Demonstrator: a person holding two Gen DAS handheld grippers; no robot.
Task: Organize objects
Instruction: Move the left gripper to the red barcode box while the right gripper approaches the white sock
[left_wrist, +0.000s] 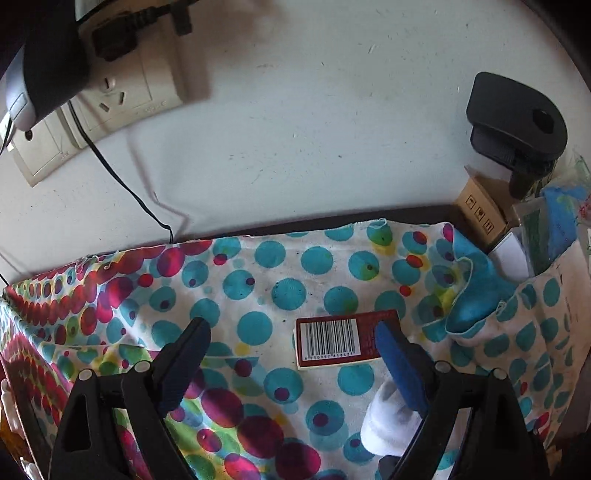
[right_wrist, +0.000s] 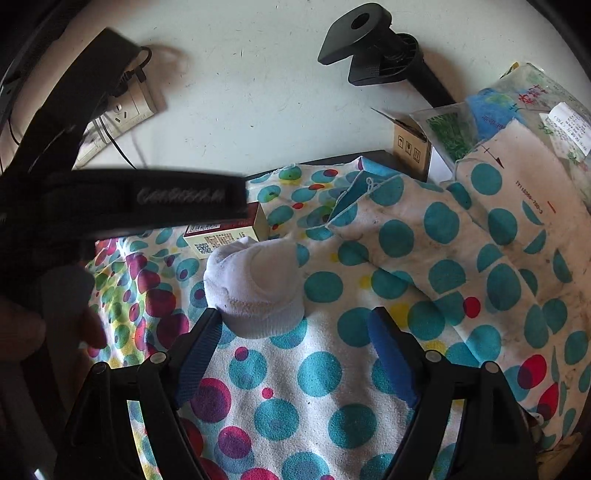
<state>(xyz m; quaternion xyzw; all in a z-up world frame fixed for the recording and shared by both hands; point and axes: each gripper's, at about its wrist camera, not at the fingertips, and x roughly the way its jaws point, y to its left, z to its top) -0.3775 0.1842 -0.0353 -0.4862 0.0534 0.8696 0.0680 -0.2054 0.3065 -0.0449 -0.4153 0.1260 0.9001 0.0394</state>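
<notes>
**A:** What are the grippers doing?

**B:** The left gripper (left_wrist: 291, 343) is standing wide apart with nothing between its blue-padded fingers. Its right finger is overlapping the edge of a small red box (left_wrist: 340, 339), a flat rectangular carton with a white barcode panel. The right gripper (right_wrist: 295, 332) is also gaping and holding nothing. A rolled white sock (right_wrist: 255, 291), soft and ribbed-knit, is sitting just ahead of it, close to its left finger.

**A:** What is everything lying on?

**B:** A rumpled cloth (right_wrist: 325, 373), white with teal, red and purple dots, is covering the counter. The box is lying just behind the sock. A scuffed white wall (left_wrist: 314, 122) is rising behind, carrying beige power sockets (left_wrist: 118, 92) with a black plug and cord.

**A:** Anything hard to make out?

**B:** In the right wrist view, a blurred black strap (right_wrist: 147, 199) and a person's hand (right_wrist: 22, 328) are hiding part of the box. A black plastic clamp (left_wrist: 517, 122) and a brown cardboard carton (left_wrist: 480, 210) are sitting at the far right, beside crinkled packets whose print is unreadable.
</notes>
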